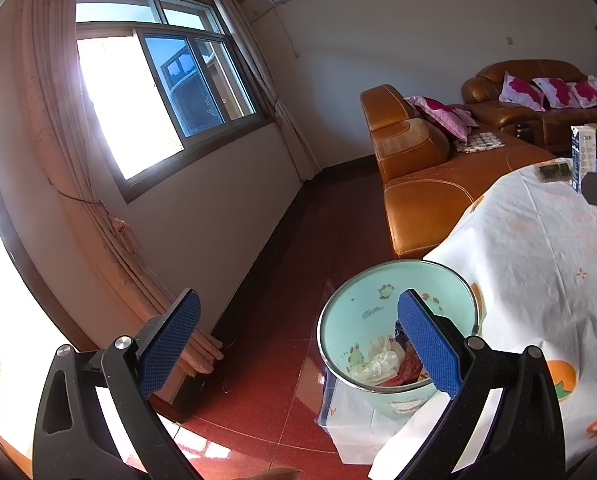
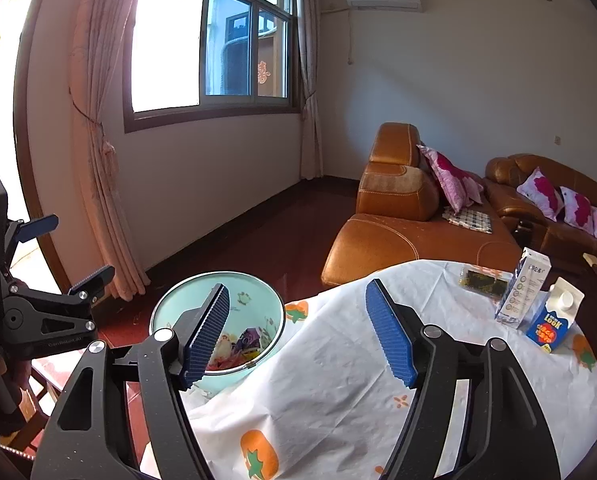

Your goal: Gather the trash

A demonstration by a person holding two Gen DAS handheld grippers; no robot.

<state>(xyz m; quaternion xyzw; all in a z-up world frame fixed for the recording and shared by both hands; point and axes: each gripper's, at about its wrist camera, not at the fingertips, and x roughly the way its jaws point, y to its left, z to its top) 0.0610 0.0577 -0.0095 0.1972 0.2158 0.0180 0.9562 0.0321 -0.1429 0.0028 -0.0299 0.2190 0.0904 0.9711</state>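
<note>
**Both tongs empty above the bin**

I hold the left gripper (image 1: 298,340) with its jaws spread wide and nothing between them; the mint-green trash bin (image 1: 382,292) sits on the red floor just behind its right finger, wrappers and crumpled plastic inside. My right gripper (image 2: 302,332) also gapes empty, the bin behind its left finger and the white tablecloth (image 2: 338,380) under its right. Ahead and to the right of it stand two cartons (image 2: 538,300) and, beyond them, what looks like a dark flat packet (image 2: 483,281).
</note>
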